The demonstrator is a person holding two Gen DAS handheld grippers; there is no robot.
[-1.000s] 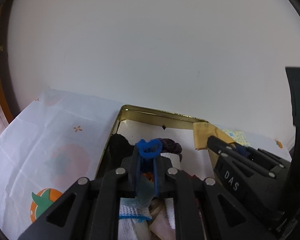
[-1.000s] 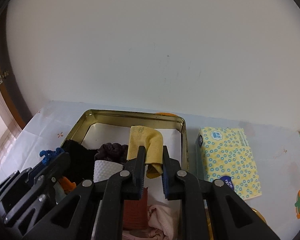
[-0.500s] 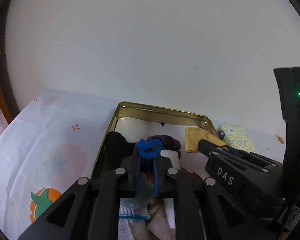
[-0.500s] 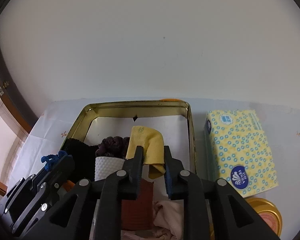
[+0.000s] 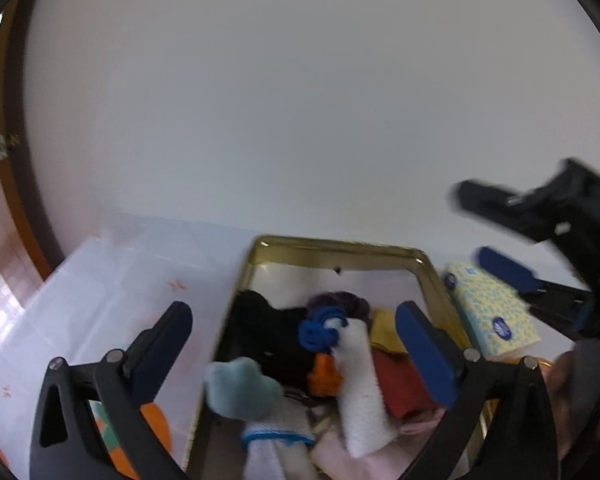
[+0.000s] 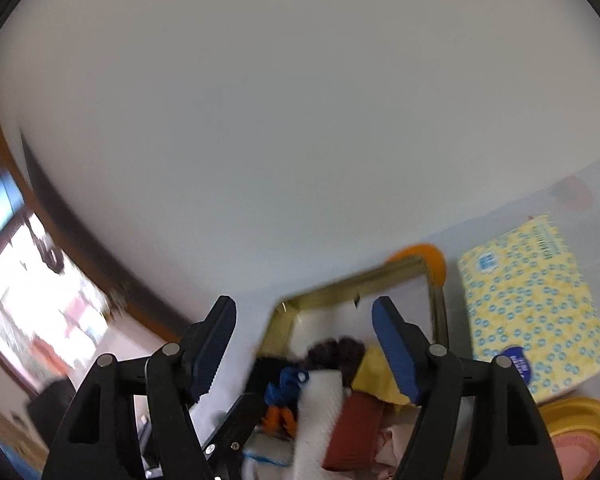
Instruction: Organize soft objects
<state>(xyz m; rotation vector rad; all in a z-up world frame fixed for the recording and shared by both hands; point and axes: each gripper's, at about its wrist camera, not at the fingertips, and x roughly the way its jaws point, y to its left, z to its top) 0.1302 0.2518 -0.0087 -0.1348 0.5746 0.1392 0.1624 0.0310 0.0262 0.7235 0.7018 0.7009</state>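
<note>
Tin [image 5: 332, 245]: we find it on the tablecloth [image 5: 112, 280], close to the wall behind.
Inside the tin: we see a scrunchie [image 5: 320, 330] lying on a rolled towel [image 5: 360, 384], a folded cloth [image 5: 384, 332] to their right, and a sock [image 5: 268, 332] to their left.
Right of the tin: a tissue pack [image 5: 494, 312] lies just beside the wall of the tin.
Near side of the tissue pack: we see a lid [image 6: 580, 432].

No words or numbers are showing clearly enough to read. The yellow tissue pack [image 6: 534, 312] beside the gold tin [image 5: 436, 280] is carrying a round blue label [image 6: 518, 364], but its writing is looking too blurry.
</note>
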